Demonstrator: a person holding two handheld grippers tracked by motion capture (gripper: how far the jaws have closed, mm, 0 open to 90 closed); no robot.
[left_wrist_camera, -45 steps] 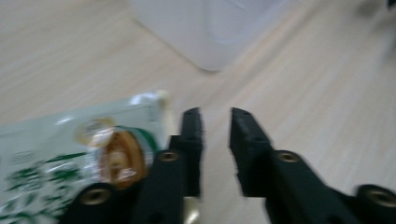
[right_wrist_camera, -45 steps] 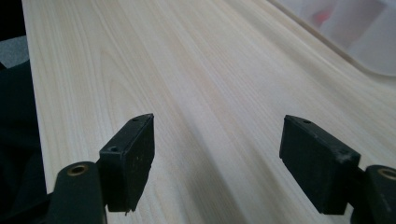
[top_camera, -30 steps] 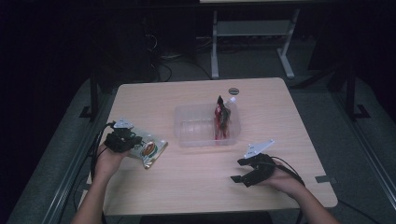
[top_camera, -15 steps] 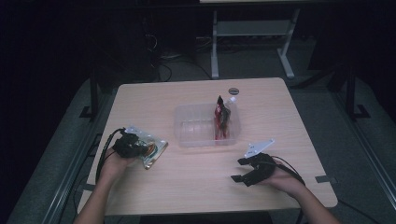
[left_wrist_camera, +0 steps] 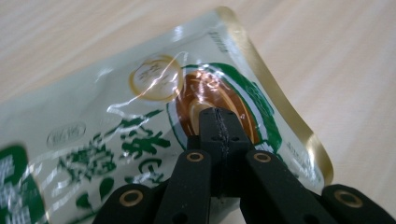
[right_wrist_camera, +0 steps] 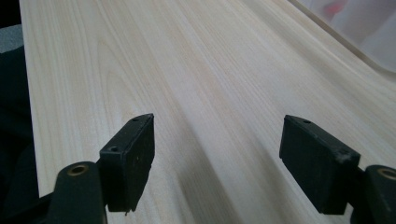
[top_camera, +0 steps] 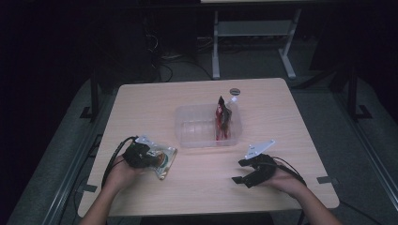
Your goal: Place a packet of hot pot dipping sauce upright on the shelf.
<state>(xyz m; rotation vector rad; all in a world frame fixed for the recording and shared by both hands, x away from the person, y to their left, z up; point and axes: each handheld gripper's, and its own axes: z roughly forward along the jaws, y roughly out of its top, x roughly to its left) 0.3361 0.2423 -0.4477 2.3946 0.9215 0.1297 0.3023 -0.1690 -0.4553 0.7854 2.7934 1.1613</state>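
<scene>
Two grippers sit at my end of the table (top_camera: 141, 101), so I start there. My right gripper (top_camera: 244, 171), at about five o'clock, rests low over bare wood with its jaws spread and nothing between them — the right gripper view shows plain tabletop in the gap. My left gripper (left_wrist_camera: 219, 128), at about seven o'clock, has its jaws pressed together; in the left gripper view the shut tips lie over the printed face of a snack packet (left_wrist_camera: 140, 126), and I cannot tell whether any film is caught between them.

That packet (top_camera: 162, 159) lies flat on the table just beside the left gripper, its gold-edged seam toward three o'clock. I judge it light and soft — glossy film that will crumple and slide under hard pads, with contents that may be brittle. The flat sealed border looks the safest place to pinch; the middle would slip or crush.

Farther out, near the centre, a clear plastic tub (top_camera: 185, 129) holds a red packet (top_camera: 222, 119) standing against its right wall. Beyond it, at about one o'clock, a small round lid (top_camera: 234, 91) lies on the table.
</scene>
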